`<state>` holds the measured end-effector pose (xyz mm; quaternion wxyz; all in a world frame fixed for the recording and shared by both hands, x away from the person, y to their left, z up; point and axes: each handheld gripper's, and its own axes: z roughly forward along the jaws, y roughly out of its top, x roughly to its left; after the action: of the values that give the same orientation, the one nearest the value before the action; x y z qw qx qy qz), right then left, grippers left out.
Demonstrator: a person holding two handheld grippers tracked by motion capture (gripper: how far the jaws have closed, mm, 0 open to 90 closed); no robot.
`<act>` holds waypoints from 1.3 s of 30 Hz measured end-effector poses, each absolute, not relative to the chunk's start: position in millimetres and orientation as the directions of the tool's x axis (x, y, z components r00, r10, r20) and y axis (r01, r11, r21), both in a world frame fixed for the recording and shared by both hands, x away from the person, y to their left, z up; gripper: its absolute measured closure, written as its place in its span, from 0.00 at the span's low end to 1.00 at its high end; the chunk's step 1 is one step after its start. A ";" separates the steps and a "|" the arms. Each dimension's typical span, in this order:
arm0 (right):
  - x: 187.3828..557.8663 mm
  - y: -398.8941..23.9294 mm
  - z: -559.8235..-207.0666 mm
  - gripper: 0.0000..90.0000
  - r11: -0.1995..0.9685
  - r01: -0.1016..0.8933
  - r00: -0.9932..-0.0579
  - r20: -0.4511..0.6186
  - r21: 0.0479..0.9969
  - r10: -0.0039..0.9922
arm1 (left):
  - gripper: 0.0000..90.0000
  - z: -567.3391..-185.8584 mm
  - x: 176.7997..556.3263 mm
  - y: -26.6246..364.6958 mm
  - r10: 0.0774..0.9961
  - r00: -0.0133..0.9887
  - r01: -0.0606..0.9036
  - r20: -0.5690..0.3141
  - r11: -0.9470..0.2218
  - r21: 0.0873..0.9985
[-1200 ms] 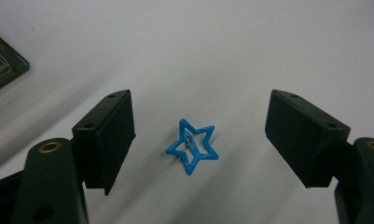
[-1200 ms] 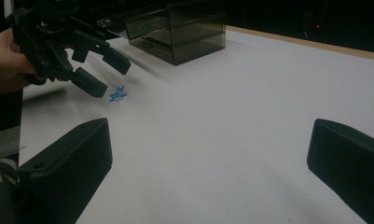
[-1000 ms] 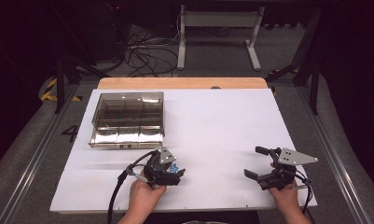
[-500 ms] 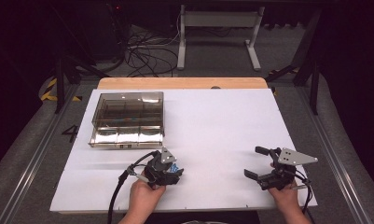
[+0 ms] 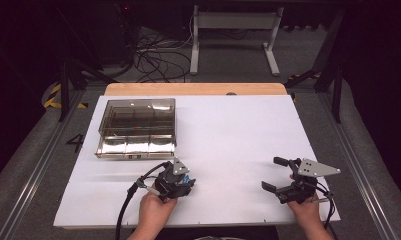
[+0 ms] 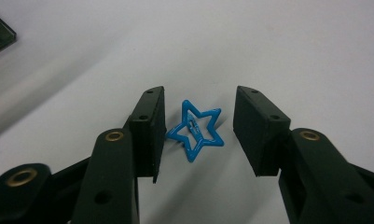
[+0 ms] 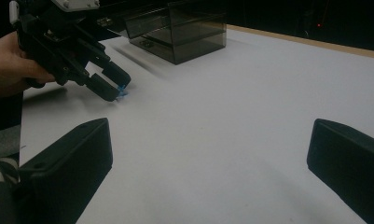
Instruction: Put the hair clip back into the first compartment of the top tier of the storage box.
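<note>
A small blue star-shaped clip (image 6: pixel 192 153) lies flat on the white sheet (image 5: pixel 238 135). My left gripper (image 6: pixel 199 98) straddles it, and its jaws have just been closing. The left pad (image 6: pixel 149 126) is at one star point. A gap remains between the right pad (image 6: pixel 257 126) and the star, so the star is not gripped. In the high view the left gripper (image 5: pixel 185 182) is at the sheet's near left, tilted down over the star (image 5: pixel 187 178). My right gripper (image 5: pixel 272 173) hovers at the near right, open wide and holding nothing.
A smoky transparent compartment box (image 5: pixel 138 125) stands at the sheet's left, beyond the left gripper. It also stands far off in the right gripper view (image 7: pixel 184 28). A wooden table edge (image 5: pixel 193 89) runs along the back. Cables trail from both grippers toward the near edge.
The left gripper's jaws have narrowed around the blue star. Both hands have stayed where they were, and the right gripper is still open.
</note>
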<state>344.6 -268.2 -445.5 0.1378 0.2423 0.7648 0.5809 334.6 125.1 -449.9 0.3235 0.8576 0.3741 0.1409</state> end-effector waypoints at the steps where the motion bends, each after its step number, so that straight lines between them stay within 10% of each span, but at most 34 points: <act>1: 344.6 -268.2 -445.5 0.01 0.208 0.211 -0.845 0.071 0.955 0.530 | 0.64 -450.4 334.7 124.6 0.730 0.683 0.548 0.001 -0.513 0.660; 39: 344.5 -268.3 -445.4 0.01 0.208 0.209 -0.846 0.070 0.956 0.528 | 0.72 -424.9 323.7 127.1 0.714 0.699 0.475 0.029 -0.495 0.728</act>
<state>344.5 -268.3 -445.4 0.1373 0.2407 0.7650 0.5813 323.7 127.1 -424.9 0.3602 0.8485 0.3504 0.1659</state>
